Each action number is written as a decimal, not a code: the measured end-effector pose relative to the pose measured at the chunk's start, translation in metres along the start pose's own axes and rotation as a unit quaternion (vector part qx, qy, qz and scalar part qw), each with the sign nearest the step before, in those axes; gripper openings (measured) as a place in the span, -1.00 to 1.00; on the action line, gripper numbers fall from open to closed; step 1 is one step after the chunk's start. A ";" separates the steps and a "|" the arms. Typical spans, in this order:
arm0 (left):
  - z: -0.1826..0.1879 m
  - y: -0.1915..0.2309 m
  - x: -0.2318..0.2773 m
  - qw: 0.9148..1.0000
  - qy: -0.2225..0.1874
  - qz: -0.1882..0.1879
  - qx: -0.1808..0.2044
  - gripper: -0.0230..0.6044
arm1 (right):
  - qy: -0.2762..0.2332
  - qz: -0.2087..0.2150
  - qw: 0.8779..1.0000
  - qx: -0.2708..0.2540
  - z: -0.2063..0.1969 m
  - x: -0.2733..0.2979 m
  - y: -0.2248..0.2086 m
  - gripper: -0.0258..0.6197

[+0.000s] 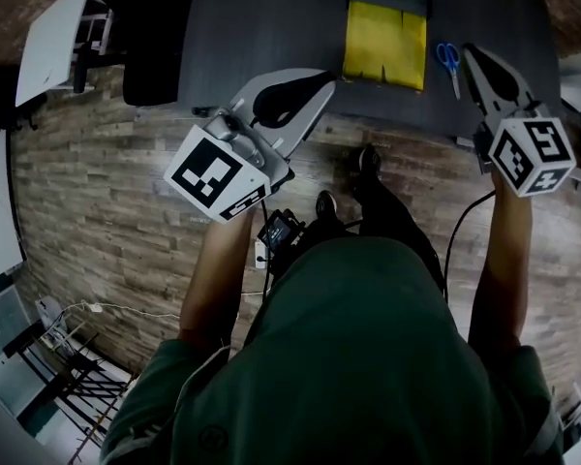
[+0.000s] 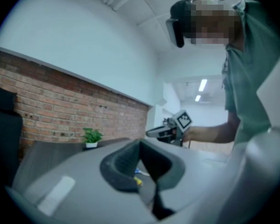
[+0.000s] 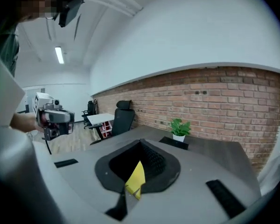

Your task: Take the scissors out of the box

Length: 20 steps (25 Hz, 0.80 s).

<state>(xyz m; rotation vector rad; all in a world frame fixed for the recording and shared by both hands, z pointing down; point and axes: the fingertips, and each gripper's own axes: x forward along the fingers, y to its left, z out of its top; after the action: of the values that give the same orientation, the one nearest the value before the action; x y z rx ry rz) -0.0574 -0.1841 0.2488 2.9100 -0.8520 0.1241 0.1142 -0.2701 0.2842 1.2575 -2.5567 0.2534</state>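
Observation:
A yellow box (image 1: 384, 45) lies open on the dark grey table (image 1: 271, 27) in the head view. Blue-handled scissors (image 1: 449, 61) lie flat on the table just right of the box, outside it. My left gripper (image 1: 325, 79) hovers over the table's near edge, left of the box, jaws together and empty. My right gripper (image 1: 469, 50) hangs just right of the scissors, also shut on nothing. In the right gripper view the yellow box (image 3: 136, 180) shows through the loop of the closed jaws (image 3: 141, 141). The left gripper view shows its tips (image 2: 140, 143) meeting.
A black office chair (image 1: 150, 37) stands at the table's left end, with a white desk (image 1: 48, 42) beyond it. A small potted plant (image 3: 179, 129) sits on the table by the brick wall. Wood floor and my shoes (image 1: 368, 158) lie below the table edge.

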 end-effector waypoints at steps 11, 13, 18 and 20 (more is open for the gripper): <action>0.012 -0.026 -0.072 0.999 -0.041 0.000 0.022 -0.98 | -0.033 0.009 0.998 -0.056 0.053 -0.074 0.100 -0.90; 0.009 -0.027 -0.087 0.999 -0.045 -0.001 0.023 -0.98 | -0.035 0.005 0.998 -0.061 0.055 -0.081 0.115 -0.90; 0.011 -0.040 -0.106 0.999 -0.051 -0.006 0.019 -0.98 | -0.036 -0.010 0.997 -0.066 0.063 -0.105 0.130 -0.90; 0.010 -0.046 -0.112 0.998 -0.052 -0.008 0.016 -0.98 | -0.037 -0.017 0.997 -0.067 0.065 -0.115 0.135 -0.90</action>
<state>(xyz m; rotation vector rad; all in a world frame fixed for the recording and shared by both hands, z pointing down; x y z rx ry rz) -0.1263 -0.0875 0.2234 2.9758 -0.8498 -0.0161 0.0629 -0.1208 0.1806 1.2801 -2.5638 0.0290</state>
